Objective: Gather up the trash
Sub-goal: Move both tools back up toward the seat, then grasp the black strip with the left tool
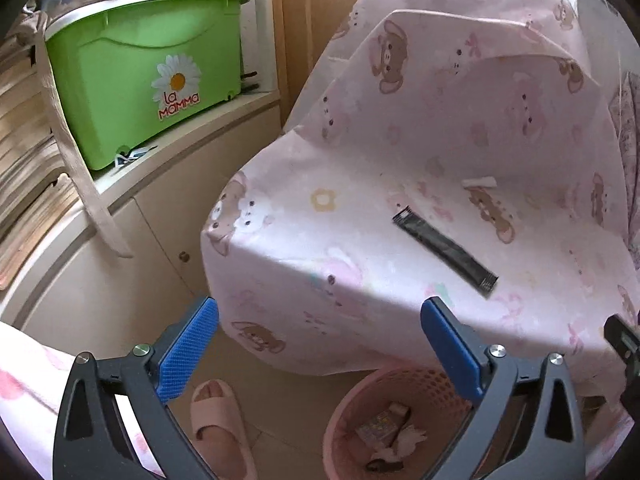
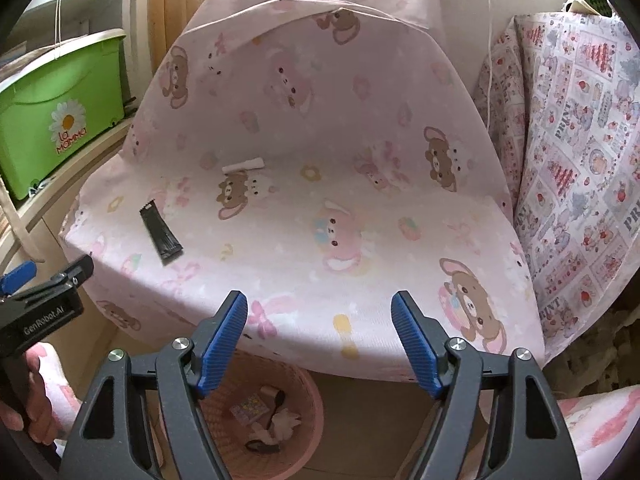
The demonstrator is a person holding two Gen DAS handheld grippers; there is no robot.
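We hold our left gripper (image 1: pixel 320 344) with its blue-padded jaws spread wide and nothing between them, above the gap between the front edge of a seat draped in pink cloth printed with bears and rabbits (image 1: pixel 360 240) and a round pink plastic mesh wastebasket (image 1: pixel 400 384) on the floor below. Our right gripper (image 2: pixel 319 340) is also parted, somewhat less widely, and grips nothing; it hangs over the same front edge, with the basket (image 2: pixel 304 392) beneath it. On the cloth lies a long flat black foil sachet (image 1: pixel 444 252), near the left front corner of the seat in the right wrist view (image 2: pixel 161 236), apart from both grippers. Farther back on the seat rests a small white rolled scrap of paper (image 2: pixel 244 166), just above a printed bear. Inside the basket we see a small printed carton and crumpled tissue (image 2: pixel 280 420). A lime-green plastic storage box with a daisy sticker (image 1: pixel 148 80) sits on a cream shelf to the left.
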